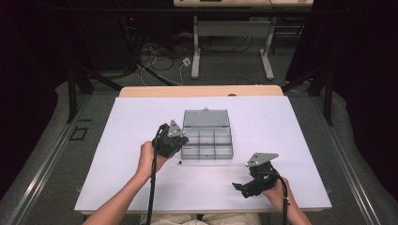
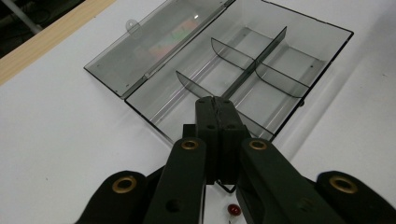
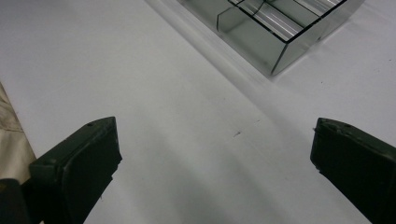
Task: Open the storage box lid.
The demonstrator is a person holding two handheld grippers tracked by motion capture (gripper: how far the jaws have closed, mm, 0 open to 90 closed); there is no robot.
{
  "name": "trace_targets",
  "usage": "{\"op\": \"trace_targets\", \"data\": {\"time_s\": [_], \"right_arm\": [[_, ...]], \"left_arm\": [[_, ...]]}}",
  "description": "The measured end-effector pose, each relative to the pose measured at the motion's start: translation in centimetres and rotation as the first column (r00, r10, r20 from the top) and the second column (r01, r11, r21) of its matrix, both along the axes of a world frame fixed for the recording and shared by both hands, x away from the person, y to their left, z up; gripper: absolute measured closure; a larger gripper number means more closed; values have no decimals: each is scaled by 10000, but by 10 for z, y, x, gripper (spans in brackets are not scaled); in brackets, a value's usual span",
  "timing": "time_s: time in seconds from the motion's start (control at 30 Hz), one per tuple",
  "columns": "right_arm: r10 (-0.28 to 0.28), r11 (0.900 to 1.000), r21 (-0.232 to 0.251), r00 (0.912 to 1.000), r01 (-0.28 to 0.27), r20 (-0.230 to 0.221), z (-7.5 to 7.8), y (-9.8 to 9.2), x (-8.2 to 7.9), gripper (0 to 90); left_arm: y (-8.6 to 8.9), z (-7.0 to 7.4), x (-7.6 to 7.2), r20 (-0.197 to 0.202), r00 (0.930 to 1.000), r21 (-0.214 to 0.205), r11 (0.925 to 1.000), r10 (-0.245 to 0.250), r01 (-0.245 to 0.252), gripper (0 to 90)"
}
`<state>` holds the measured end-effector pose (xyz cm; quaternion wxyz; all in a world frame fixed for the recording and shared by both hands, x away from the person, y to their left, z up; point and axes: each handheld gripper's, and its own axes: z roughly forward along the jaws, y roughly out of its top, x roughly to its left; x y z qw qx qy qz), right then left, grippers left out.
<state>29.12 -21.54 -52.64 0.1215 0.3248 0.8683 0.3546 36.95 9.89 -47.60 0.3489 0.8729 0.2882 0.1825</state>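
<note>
Centrally, open box [image 1: 207, 138], bare white table [image 1: 131, 126] around

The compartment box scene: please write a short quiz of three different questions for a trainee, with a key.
1. True or false: the lid of the compartment box lies open.
2. Which claw has its jaws pressed together? A) left claw B) right claw
3. Fill in: in the left gripper view, a small ___ bead lies on the white table under the claw.

Key: 1 true; 2 A; 3 red.
</note>
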Motion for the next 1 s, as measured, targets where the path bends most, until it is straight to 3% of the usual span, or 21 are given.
{"op": "trace_targets", "data": {"time_s": [0.43,1.0], "right_arm": [[-7,10000,9,10000,7,-18,0,0,0,8],[20,10000,-30,10000,-20,-3,0,0,0,8]], "left_arm": [[-23,-2,9,-64,9997,129,9996,-235,236,900],[-44,-18,19,-296,9986,385,9983,-432,443,900]]}}
